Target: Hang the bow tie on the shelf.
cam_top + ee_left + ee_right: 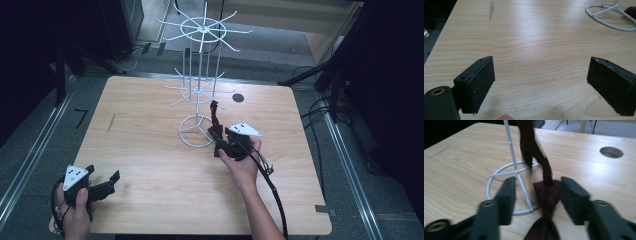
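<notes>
Wooden table (150, 165), grey floor (30, 150)

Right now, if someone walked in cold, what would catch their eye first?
The tall white wire rack standing at the table's far middle, hooks bare. Then the dark maroon bow tie hanging by its strap from a low hook, between the right tool's open jaws. The left tool rests open at the near-left corner.

We see the wire rack (199, 85) standing toward the far middle of the surface (150, 165) — the bow tie (545, 195) hangs against its base ring, at the right.
</notes>
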A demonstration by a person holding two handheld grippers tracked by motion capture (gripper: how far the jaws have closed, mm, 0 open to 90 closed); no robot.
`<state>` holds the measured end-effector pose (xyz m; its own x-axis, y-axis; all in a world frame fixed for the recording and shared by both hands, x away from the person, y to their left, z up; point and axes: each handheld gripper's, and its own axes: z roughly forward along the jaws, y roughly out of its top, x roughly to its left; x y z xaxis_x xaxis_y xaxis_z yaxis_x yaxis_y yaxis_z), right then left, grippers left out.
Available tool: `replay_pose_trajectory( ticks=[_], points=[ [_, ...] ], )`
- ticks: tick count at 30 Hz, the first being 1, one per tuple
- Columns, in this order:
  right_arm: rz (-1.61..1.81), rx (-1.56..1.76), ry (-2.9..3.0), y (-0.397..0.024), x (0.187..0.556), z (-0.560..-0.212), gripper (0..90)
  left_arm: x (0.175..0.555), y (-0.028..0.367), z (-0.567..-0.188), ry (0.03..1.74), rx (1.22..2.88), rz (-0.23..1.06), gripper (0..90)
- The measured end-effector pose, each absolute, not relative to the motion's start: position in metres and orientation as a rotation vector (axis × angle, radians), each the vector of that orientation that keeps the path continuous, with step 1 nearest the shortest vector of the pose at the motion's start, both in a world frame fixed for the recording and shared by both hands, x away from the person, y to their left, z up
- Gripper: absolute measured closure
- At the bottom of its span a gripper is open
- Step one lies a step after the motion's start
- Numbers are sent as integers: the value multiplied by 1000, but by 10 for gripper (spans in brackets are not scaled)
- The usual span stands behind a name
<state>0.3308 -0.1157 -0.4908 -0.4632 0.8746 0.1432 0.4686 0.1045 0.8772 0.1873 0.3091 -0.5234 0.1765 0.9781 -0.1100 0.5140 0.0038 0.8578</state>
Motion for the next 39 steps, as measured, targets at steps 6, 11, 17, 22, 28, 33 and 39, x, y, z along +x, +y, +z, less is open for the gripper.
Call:
replay_pose_trajectory(
  ticks=[6,11,17,22,28,33,39],
  points=[
    [1295,1387,2010,-124,327,-492,188,187,309,-523,1451,1627,709,84],
    [1320,1378,2013,-133,321,-493,143,187,309,-523,1451,1626,712,84],
    [1330,1393,1987,-154,309,-496,141,187,309,-523,1453,1624,711,84],
    [1327,1403,1977,-171,298,-501,141,187,309,-523,1454,1626,711,84],
    [1313,1413,1973,-185,288,-506,141,187,309,-523,1455,1625,714,84],
    [1316,1422,1959,-201,276,-512,141,187,309,-523,1454,1626,715,84],
    [1308,1447,1950,-219,265,-521,141,187,309,-523,1455,1627,719,84]
  ],
)
